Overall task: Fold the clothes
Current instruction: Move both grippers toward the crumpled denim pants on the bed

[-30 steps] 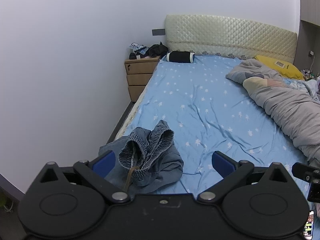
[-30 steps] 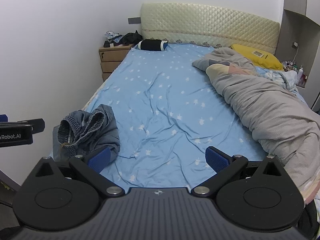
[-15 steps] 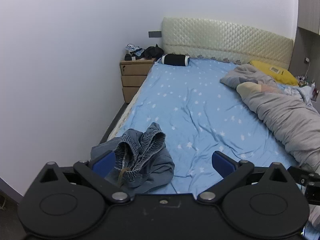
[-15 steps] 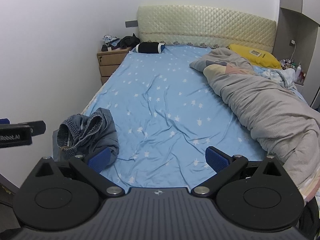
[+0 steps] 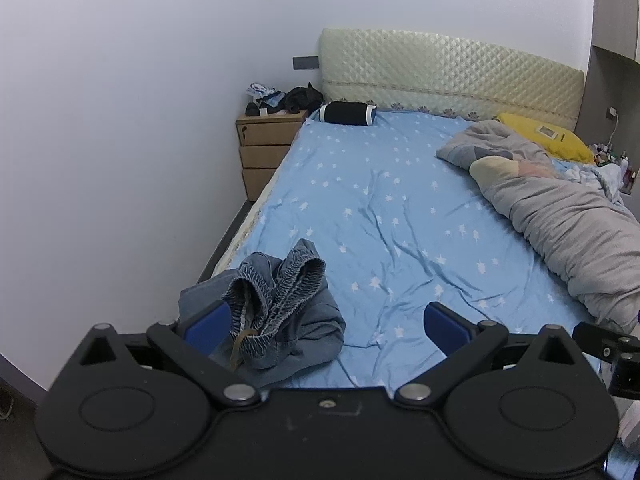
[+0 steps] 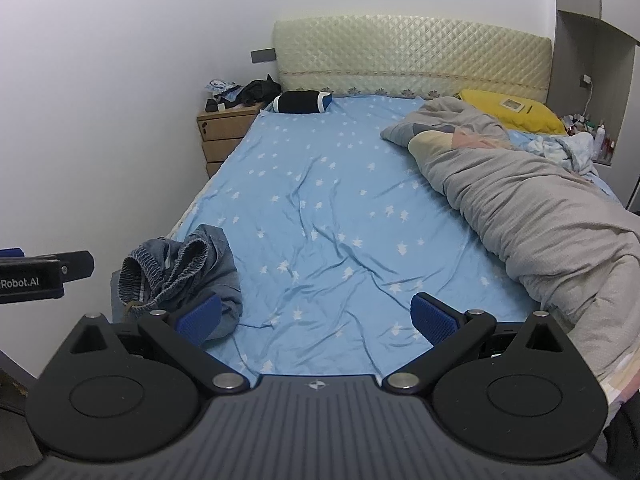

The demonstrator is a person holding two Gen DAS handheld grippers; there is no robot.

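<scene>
A crumpled pair of blue denim shorts (image 5: 276,312) with an elastic waistband lies bunched at the near left corner of the bed (image 5: 384,216); it also shows in the right wrist view (image 6: 180,276). My left gripper (image 5: 326,322) is open and empty, held just short of the shorts, its left fingertip in front of them. My right gripper (image 6: 316,316) is open and empty above the bed's near edge, to the right of the shorts. The left gripper's body (image 6: 40,276) shows at the left edge of the right wrist view.
The blue star-print sheet (image 6: 328,208) covers the bed. A grey duvet (image 6: 540,216) lies heaped along the right side, with a yellow pillow (image 6: 516,114) behind. A black bolster (image 6: 302,102) sits by the headboard. A wooden nightstand (image 5: 266,148) with clutter stands at the left wall.
Both grippers have drawn back and tilted slightly, so the bed and shorts sit a little farther away in view. The shorts have not moved. Both grippers stay open.
</scene>
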